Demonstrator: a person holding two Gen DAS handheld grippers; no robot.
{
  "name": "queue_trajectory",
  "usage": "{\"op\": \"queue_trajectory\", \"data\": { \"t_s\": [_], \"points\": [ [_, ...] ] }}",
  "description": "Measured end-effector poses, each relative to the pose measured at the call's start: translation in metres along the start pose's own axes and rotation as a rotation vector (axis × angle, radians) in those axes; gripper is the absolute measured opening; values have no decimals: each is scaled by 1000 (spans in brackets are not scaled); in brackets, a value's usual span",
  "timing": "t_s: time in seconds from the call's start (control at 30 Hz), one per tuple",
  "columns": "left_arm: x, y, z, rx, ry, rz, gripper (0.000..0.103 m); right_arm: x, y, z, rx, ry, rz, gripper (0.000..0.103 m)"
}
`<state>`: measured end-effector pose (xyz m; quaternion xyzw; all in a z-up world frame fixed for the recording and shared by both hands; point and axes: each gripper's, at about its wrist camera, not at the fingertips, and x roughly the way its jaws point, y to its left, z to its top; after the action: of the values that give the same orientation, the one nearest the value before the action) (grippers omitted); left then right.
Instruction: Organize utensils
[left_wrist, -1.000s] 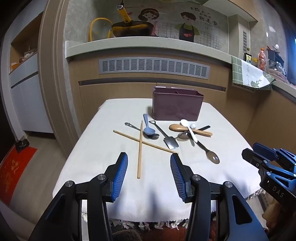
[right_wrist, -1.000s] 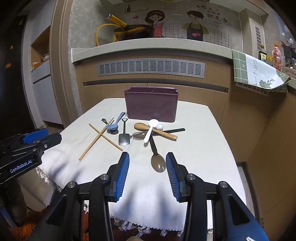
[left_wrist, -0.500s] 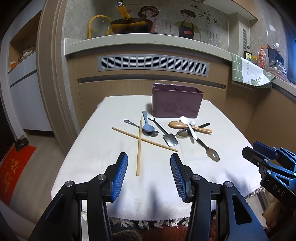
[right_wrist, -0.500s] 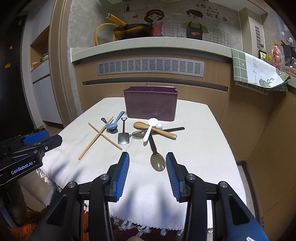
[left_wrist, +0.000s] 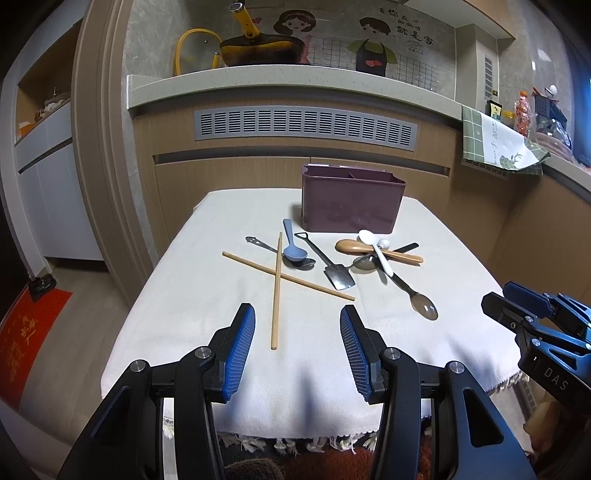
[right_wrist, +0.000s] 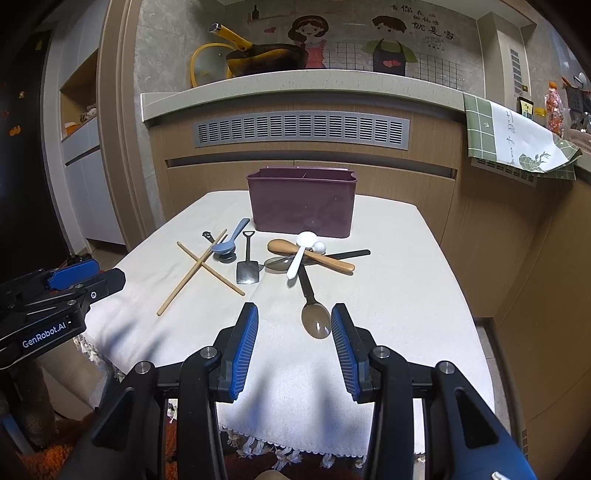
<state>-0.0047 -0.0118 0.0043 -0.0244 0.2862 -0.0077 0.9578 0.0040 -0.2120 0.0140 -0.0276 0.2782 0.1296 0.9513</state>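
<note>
Little has shifted in a second: both grippers hover slightly nearer the cloth-covered table (left_wrist: 177, 295), the left gripper (left_wrist: 297, 347) and right gripper (right_wrist: 294, 343) with ribbed blue pads spread wide, empty. Beyond lie crossed wooden chopsticks (left_wrist: 276, 291), a glossy dark spoon (right_wrist: 314, 314), a shovel-shaped metal spoon (right_wrist: 247, 271), then blue, white and wooden spoons before the boxy maroon holder (right_wrist: 301, 206).

**Colours on the desk**

The cloth (left_wrist: 207, 295) is off-white. The caddy (left_wrist: 351, 205) is plum purple. Two chopsticks (left_wrist: 275, 295) are pale wood, one spoon (left_wrist: 293, 245) dusty blue, one (left_wrist: 376, 249) white, one (left_wrist: 365, 249) honey-brown wood. The towel (right_wrist: 513, 140) is green-checked. Gripper pads (right_wrist: 240, 354) are ribbed blue.
</note>
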Motion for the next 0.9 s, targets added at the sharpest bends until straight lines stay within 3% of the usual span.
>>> {"op": "queue_trajectory", "data": {
  "t_s": [0.9],
  "points": [
    [3, -2, -1, 2, 12, -8, 49, 1, 0, 1, 4, 15, -6, 38]
  ]
}}
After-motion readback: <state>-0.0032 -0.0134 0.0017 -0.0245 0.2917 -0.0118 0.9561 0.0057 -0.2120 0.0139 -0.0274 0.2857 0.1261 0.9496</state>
